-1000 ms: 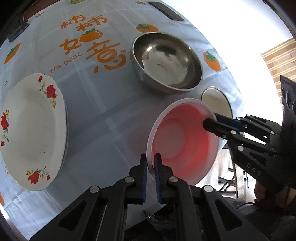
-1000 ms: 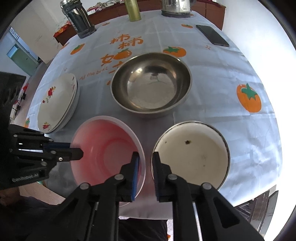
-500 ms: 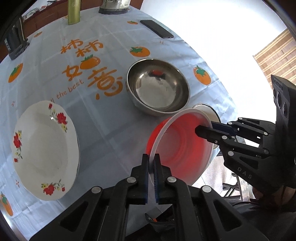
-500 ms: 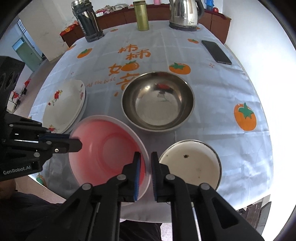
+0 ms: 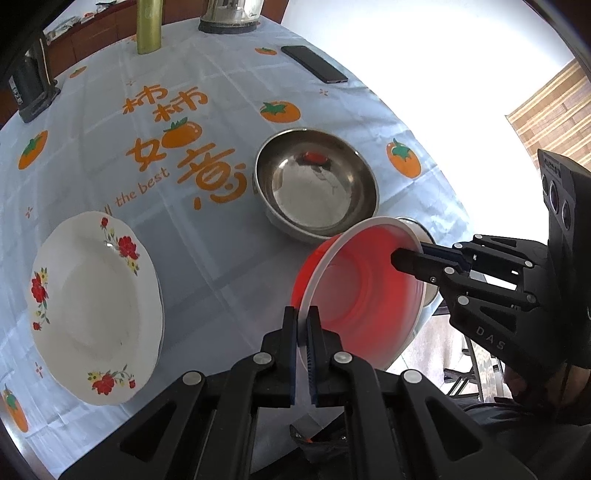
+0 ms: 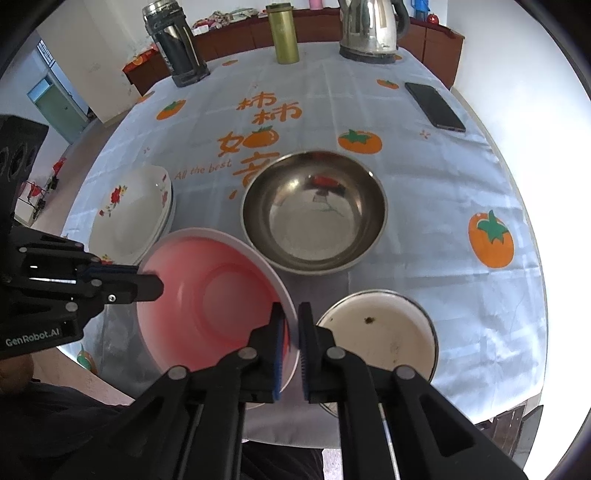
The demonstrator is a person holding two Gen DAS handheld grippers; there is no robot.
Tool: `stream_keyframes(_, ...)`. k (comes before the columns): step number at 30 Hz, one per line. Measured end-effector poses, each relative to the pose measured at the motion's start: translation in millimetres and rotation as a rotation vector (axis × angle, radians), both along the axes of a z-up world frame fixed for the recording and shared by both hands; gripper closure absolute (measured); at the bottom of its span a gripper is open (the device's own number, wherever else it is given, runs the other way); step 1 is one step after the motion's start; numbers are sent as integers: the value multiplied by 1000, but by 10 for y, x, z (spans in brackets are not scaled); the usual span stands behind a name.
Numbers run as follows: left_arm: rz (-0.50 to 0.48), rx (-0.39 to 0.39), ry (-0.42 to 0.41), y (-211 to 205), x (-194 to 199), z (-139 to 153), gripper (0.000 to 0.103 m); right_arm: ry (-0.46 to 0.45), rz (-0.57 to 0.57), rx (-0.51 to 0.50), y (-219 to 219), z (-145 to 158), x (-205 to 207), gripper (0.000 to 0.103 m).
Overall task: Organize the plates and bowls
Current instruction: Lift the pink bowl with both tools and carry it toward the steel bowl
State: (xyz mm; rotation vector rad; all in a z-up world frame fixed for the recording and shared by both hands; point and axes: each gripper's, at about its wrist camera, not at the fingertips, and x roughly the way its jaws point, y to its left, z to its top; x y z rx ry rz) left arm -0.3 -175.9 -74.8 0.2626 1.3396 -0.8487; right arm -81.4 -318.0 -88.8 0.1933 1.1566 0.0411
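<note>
Floral plates (image 6: 131,210): a stack of white plates with red flowers, left of the steel bowl on the tablecloth (image 6: 424,192), near its left edge.
Left gripper (image 5: 303,332): fingers pressed onto the near-left rim of the pink bowl, one pad inside the wall and one outside; it also shows at the left of the right wrist view (image 6: 147,286), biting the same rim.
Pink bowl (image 6: 207,306): translucent pink plastic with a white rim, held between both grippers in front of the steel bowl and just to its left; in the left wrist view (image 5: 362,295) it is tilted, its mouth turned toward that camera, clear of the cloth.
Right gripper (image 6: 291,332): fingers closed on the bowl's right rim, the rim showing between the blue pads; seen from the left wrist view (image 5: 400,258) as a black claw entering from the right.
Steel bowl (image 6: 314,210): large, shiny, upright at mid-table, a red reflection in its far wall.
Enamel bowl (image 6: 384,332): small, cream inside with a dark speck, in front of the steel bowl and to its right, at the near table edge.
Phone (image 6: 434,106): black, flat, behind the steel bowl to its right.
Back row: dark flask (image 6: 175,48), olive tumbler (image 6: 282,33), steel kettle (image 6: 369,29), all well behind the steel bowl.
</note>
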Motion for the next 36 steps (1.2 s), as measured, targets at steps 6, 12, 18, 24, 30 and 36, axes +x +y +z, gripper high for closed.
stream_keyframes(6, 6, -9, -27, -34, 43, 66, 98, -9, -3, 11, -49, 32, 45, 97)
stream_keyframes(12, 3, -15, -46, -125, 124, 137, 98, -27, -9, 8, -130, 97, 117, 96)
stream_keyframes(18, 0, -13, -54, -220, 184, 163, 98, -38, -20, 0, -217, 134, 179, 96)
stream_keyframes(24, 1, -13, -45, -310, 243, 154, 98, -35, -26, -8, -298, 136, 247, 96)
stream_keyframes(30, 5, -8, -49, -398, 269, 172, 98, -37, -23, -11, -372, 142, 303, 96)
stream_keyframes(36, 3, -2, -65, -489, 276, 203, 98, -44, -20, -11, -460, 165, 343, 96)
